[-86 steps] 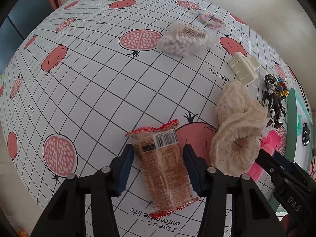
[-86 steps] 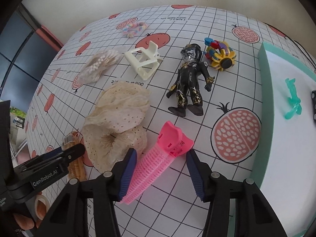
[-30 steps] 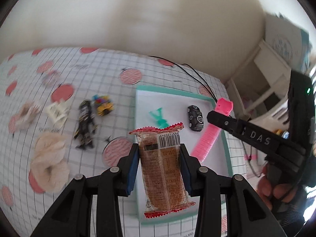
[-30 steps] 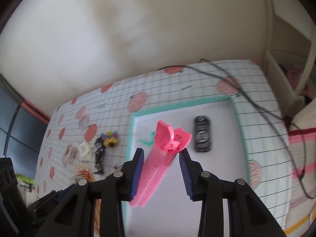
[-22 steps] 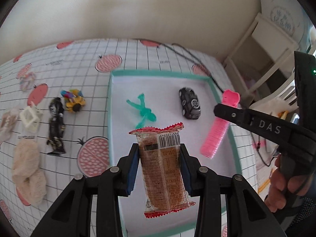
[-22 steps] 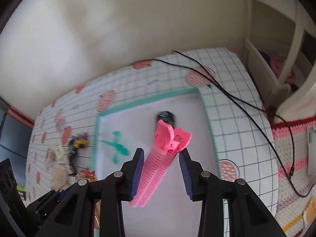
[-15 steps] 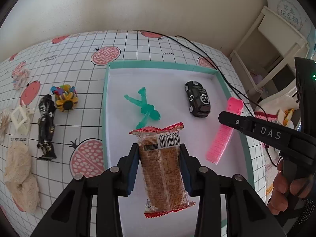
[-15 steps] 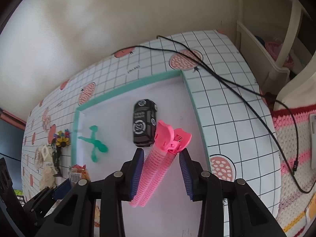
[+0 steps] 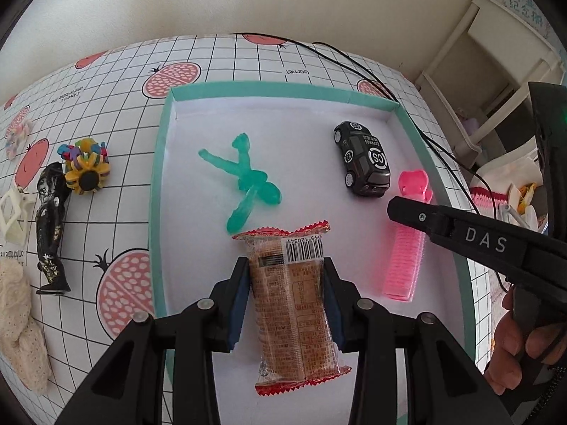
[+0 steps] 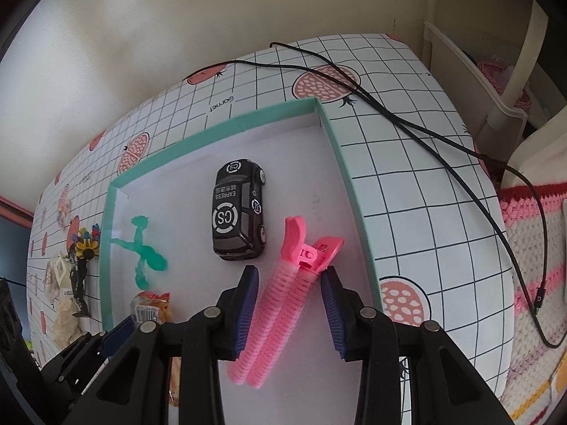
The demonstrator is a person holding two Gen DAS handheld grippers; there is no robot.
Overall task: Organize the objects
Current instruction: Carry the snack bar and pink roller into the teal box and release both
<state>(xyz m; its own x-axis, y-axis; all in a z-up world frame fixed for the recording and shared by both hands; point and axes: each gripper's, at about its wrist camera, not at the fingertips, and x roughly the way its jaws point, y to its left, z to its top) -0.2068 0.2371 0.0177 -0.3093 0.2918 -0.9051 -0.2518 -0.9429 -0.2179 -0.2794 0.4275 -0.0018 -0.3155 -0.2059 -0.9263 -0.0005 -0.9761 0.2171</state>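
Over the white floor of the shallow teal-rimmed cardboard tray [image 9: 160, 163], both tools are at work. The left gripper [image 9: 286, 295] has its blue-padded jaws clamped on the flanks of a clear-wrapped biscuit packet with crimped red ends [image 9: 292, 304], gripping it about midway along its length. That packet looks light, and its film is likely slippery and crinkly, while the biscuits inside would probably crack under a hard squeeze; a broadside hold across the middle, as here, seems the sound place, rather than the thin crimped ends. It hangs above the near part of the tray, close to the translucent green plastic figure [image 9: 246, 184] lying there.

The right gripper [image 10: 290, 295] stands with its jaws spread a little wider than the pink plastic hair-roller clip [image 10: 287, 301] between them; the clip appears to rest on the tray floor just beside the black toy car [image 10: 238, 209], with a gap showing at the left pad, though contact on the right side cannot be told. The clip seems light and stiff, its ribbed barrel giving good purchase and its hinged tab end poorer purchase.

Outside the tray, on the pomegranate-print tablecloth [image 9: 117, 113], wait a dark toy figure [image 9: 51, 226], a multicoloured flower toy [image 9: 86, 171] and a cream lace scrunchie [image 9: 17, 322]
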